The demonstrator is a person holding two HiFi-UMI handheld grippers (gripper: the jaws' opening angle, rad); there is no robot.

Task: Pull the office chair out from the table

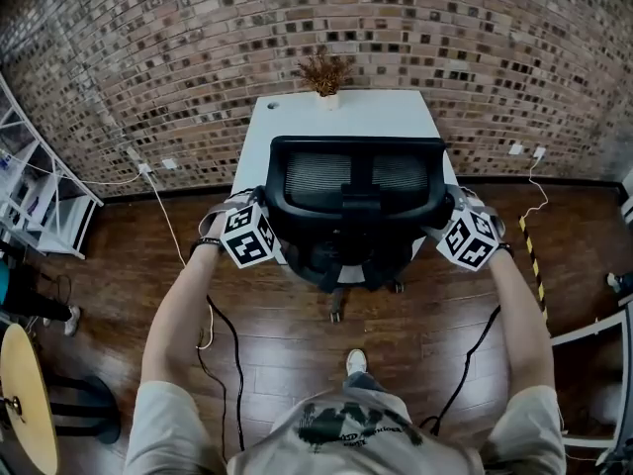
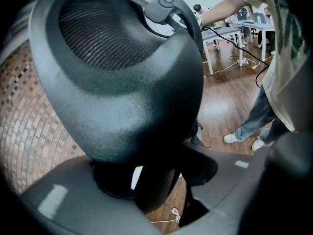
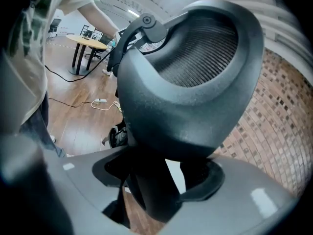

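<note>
Gripping office chair backrest (image 1: 318, 172) edges; open floor (image 1: 297, 336) behind.

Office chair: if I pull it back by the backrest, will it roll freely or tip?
Probably rolls easily: the office chair stands on casters over a smooth wood floor. Gripped high on the backrest, it may lean toward you before the base follows. Uneven pulls could swivel it.
</note>
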